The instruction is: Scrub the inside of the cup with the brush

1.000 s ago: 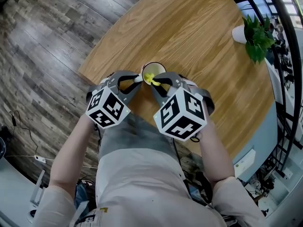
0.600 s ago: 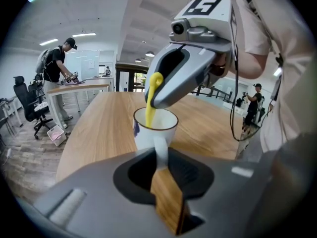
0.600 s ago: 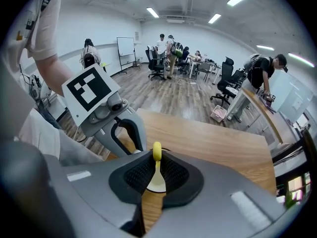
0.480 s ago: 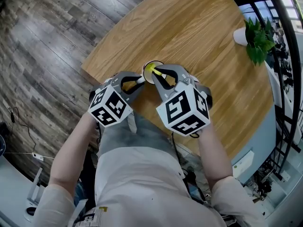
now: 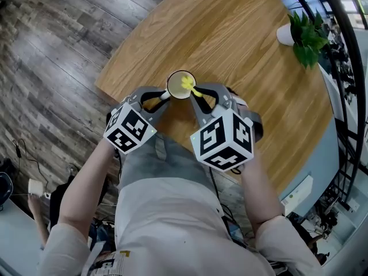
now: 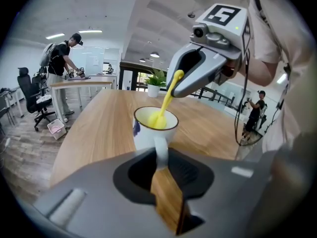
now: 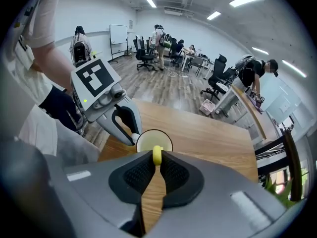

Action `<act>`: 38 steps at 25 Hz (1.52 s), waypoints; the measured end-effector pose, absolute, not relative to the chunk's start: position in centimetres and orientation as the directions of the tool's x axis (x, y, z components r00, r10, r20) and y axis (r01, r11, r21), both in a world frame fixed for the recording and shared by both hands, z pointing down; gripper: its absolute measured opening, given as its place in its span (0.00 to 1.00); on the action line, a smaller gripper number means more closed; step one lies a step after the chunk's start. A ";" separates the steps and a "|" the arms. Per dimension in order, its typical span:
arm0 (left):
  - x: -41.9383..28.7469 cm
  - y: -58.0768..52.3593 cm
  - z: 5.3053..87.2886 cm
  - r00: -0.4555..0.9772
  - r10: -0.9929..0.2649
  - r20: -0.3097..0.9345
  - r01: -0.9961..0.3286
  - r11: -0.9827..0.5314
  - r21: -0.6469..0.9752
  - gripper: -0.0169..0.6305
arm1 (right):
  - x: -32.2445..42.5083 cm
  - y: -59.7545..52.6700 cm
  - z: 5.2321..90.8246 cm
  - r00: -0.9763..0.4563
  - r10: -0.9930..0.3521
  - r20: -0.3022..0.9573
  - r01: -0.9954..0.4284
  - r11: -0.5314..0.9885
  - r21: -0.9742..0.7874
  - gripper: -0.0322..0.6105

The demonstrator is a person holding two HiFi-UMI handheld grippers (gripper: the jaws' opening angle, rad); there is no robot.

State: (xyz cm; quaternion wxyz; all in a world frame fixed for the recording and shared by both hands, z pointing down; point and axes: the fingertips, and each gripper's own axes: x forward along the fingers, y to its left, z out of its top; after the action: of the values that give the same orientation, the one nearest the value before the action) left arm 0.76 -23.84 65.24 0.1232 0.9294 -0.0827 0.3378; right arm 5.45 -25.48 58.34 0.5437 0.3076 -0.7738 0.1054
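Note:
A white cup (image 5: pixel 175 87) with a dark rim stands near the front edge of the wooden table (image 5: pixel 241 39). My left gripper (image 5: pixel 165 95) is shut on the cup's handle (image 6: pixel 161 151), which sits between its jaws. A yellow brush (image 5: pixel 188 85) slants down into the cup, its head against the inside (image 6: pixel 158 120). The right gripper (image 5: pixel 200 94) is shut on the brush's handle (image 7: pixel 157 155), just right of the cup and above its rim. In the right gripper view the cup (image 7: pixel 146 142) shows just beyond the jaws. The cup's bottom is hidden.
A potted plant (image 5: pixel 305 36) in a white pot stands at the table's far right. The table's curved left edge (image 5: pixel 123 56) drops to a wood-plank floor (image 5: pixel 52 68). Desks, office chairs (image 7: pixel 215 81) and people show in the room behind.
The brush head has shifted inside the cup and the right gripper has drawn back a little, so more of the cup's mouth shows. The left gripper keeps its hold on the handle.

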 end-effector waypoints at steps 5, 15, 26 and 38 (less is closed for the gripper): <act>1.1 -23.5 65.2 0.757 -0.053 0.652 -0.235 -0.952 0.195 0.13 | 5.1 -23.9 58.2 -0.240 -0.306 0.921 -0.601 0.792 0.107 0.10; 1.5 -23.2 65.3 0.742 -0.067 0.667 -0.235 -0.958 0.166 0.13 | 0.9 -24.8 58.1 -0.306 -0.341 0.889 -0.532 0.836 0.138 0.10; 0.9 -22.5 65.3 0.728 -0.077 0.681 -0.256 -0.952 0.166 0.13 | 2.2 -27.8 56.2 -0.322 -0.449 0.833 -0.613 0.770 0.178 0.10; 0.8 -22.0 65.3 0.710 -0.086 0.699 -0.283 -0.944 0.171 0.13 | 6.0 -23.6 55.8 -0.256 -0.382 0.888 -0.665 0.736 0.125 0.10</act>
State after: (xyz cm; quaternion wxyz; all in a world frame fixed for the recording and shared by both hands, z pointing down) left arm 0.83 -22.03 65.32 0.1341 0.9148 -0.1010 0.3673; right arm 6.01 -23.62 55.79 0.5092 0.3357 -0.7802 0.1391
